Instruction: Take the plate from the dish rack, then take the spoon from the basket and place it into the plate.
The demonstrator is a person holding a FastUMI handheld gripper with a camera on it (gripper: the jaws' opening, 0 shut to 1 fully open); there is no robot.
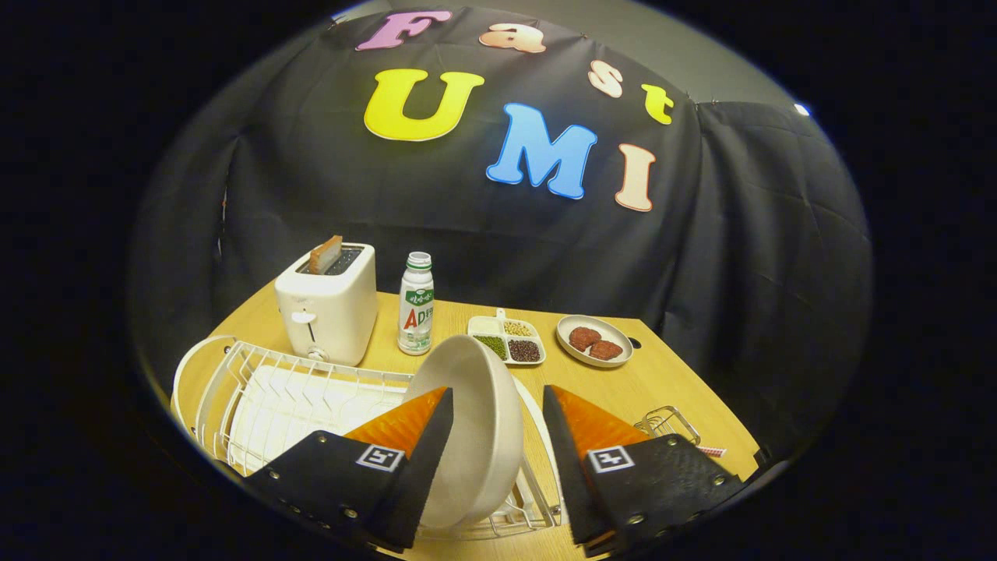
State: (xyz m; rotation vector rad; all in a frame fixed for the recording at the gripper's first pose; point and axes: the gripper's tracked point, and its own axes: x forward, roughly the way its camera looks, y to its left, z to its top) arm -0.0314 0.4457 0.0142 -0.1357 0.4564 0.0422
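Fingers (424, 448) of my gripper (498, 460) stood spread wide, released, with nothing pinched. The plate (475, 425) stood on edge between them in the white wire dish rack (296, 393), tilted, its pale rim rising just above my fingertips. It lay close against my left finger, perhaps touching, while a clear gap separated it from my right finger (580, 444). The rack sat on the wooden table (662, 389). Just beyond my right finger I saw part of a small wire basket (668, 425); I could not make out the spoon in it. Farther off stood a white toaster (327, 304) with a slice in its slot, a bottle (416, 304) beside it, a divided dish of beans (508, 339), and an oval dish (594, 340) holding two brown pieces.
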